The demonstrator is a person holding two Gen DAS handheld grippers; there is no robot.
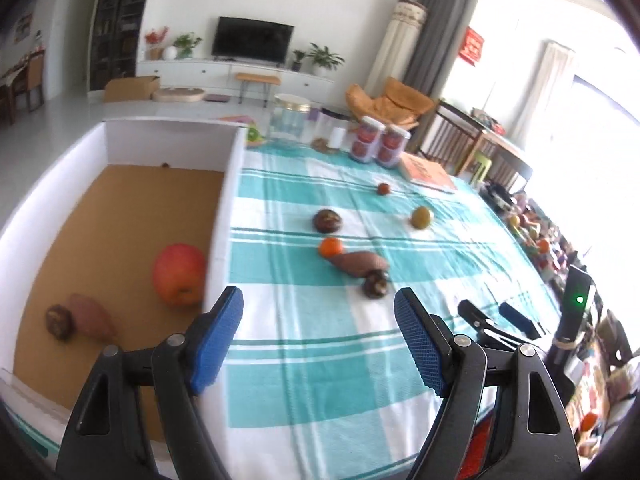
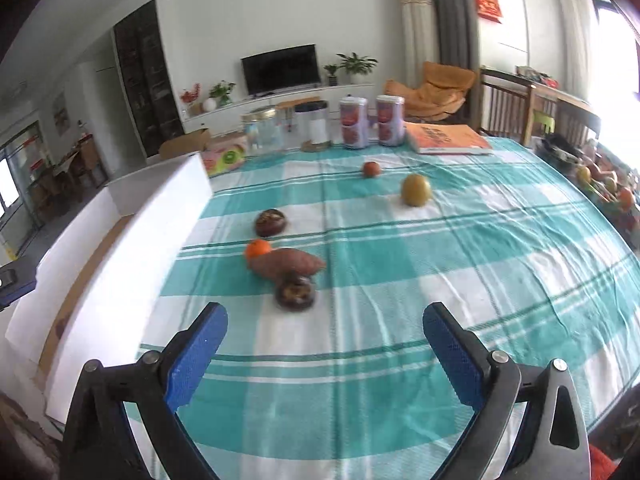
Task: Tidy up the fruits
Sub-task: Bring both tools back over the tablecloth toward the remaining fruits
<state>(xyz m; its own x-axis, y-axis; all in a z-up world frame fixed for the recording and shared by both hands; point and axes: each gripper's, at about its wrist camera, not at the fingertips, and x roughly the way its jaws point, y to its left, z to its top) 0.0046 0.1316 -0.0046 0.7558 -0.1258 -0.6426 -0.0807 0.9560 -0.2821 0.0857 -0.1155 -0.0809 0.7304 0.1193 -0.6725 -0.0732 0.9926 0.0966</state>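
Observation:
A white box (image 1: 230,184) with a brown floor stands at the table's left. In it lie a red apple (image 1: 179,274), a sweet potato (image 1: 93,317) and a dark round fruit (image 1: 59,321). On the teal checked cloth lie a sweet potato (image 2: 286,263), a small orange (image 2: 257,249), two dark round fruits (image 2: 295,292) (image 2: 270,222), a green-yellow fruit (image 2: 416,189) and a small red fruit (image 2: 371,169). My left gripper (image 1: 319,344) is open and empty beside the box wall. My right gripper (image 2: 325,356) is open and empty, short of the near dark fruit; it also shows in the left wrist view (image 1: 496,318).
At the table's far edge stand two labelled jars (image 2: 372,120), a clear jar (image 2: 262,128), a white roll (image 2: 318,130), a kiwi carton (image 2: 224,156) and an orange book (image 2: 446,138). A basket of fruit (image 2: 608,192) sits off the right edge.

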